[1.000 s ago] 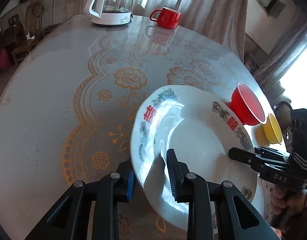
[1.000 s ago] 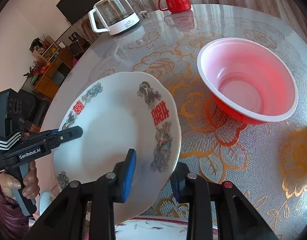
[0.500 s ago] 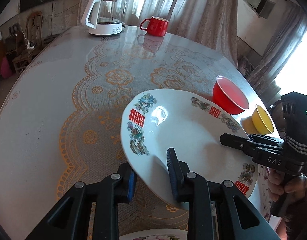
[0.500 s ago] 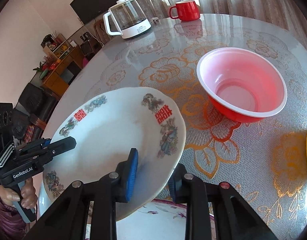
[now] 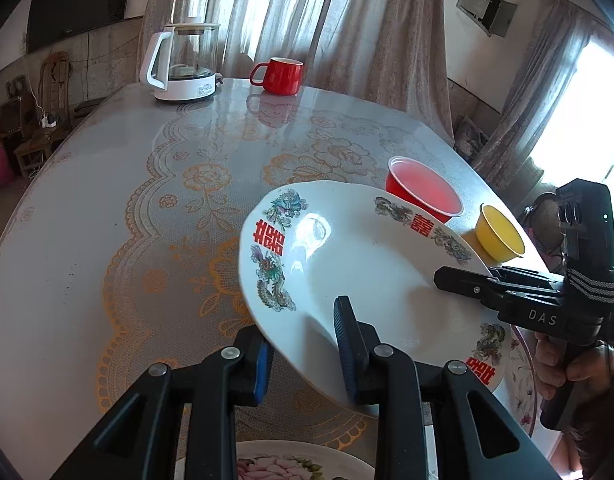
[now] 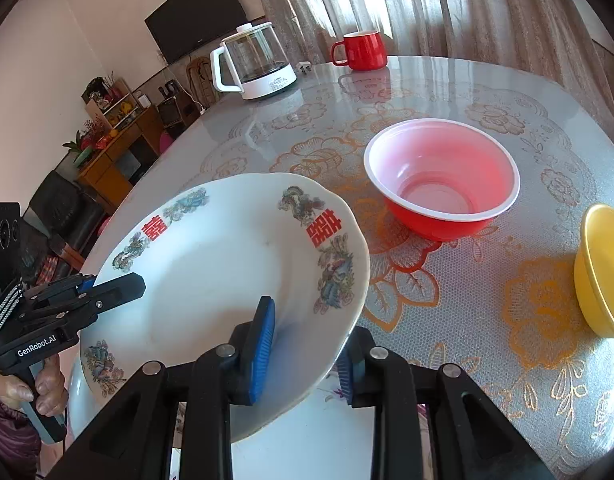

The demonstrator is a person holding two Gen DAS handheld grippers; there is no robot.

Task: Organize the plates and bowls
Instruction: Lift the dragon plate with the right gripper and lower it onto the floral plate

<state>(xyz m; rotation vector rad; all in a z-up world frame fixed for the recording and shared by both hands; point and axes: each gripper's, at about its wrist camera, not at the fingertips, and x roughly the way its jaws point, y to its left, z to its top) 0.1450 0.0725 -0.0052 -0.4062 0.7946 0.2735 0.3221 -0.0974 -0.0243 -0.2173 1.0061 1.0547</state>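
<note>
Yellow bowl (image 6: pixel 603 272) cut off by the right edge. Floral plate (image 5: pixel 291 462) mostly hidden under the white plate (image 5: pixel 371 280) and fingers (image 5: pixel 349 348), cropped at the bottom. Lettering on the kettle (image 6: pixel 259 64) too small to read.

Pale curtains (image 5: pixel 291 20) hung behind the round table (image 5: pixel 87 200); a dark television (image 6: pixel 197 10) was mounted above a wooden cabinet (image 6: pixel 115 148).

Black gripper (image 5: pixel 303 350) frames with silver screws and blue ribbed pads (image 6: pixel 263 342) were seen; "DAS" and "GenRobot.AI" were printed in white.
</note>
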